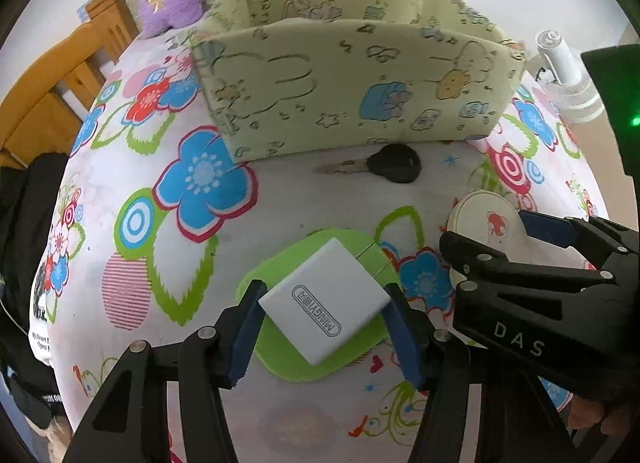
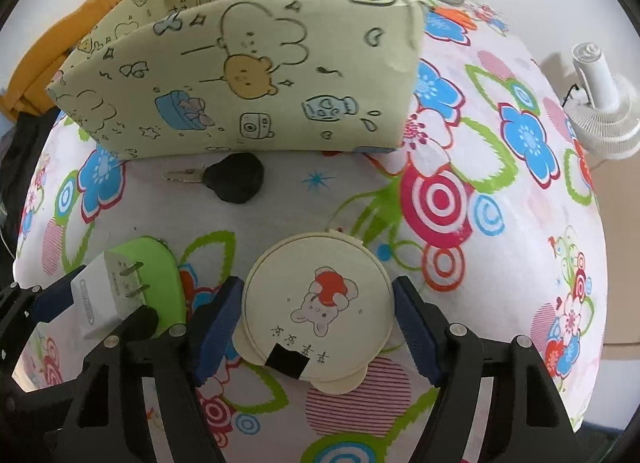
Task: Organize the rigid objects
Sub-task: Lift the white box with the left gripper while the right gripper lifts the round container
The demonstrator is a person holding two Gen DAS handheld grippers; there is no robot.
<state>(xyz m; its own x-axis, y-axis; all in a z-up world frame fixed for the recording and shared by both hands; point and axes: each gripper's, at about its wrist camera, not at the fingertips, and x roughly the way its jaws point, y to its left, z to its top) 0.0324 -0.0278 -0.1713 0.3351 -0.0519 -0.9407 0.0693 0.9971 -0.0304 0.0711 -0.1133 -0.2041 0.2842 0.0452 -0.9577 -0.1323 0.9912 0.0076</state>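
The left tool (image 1: pixel 324 327) is a matte black frame of angular arms with cut-out slots, silver round screw heads at the joints, and dark blue pads (image 1: pixel 244 339) lining its two fingers. The right tool (image 2: pixel 320 327) has the same black frame, silver screws and blue pads (image 2: pixel 416 331); from the left wrist its side reads "DAS" in pale letters. At that view's lower right edge, a blurred patch may be skin.

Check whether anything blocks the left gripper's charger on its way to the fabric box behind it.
Nothing visible does. The white charger sits between the left gripper fingers, and the floral cloth ahead is open up to the fabric box. Only the black key lies low at the box's front wall, slightly right.
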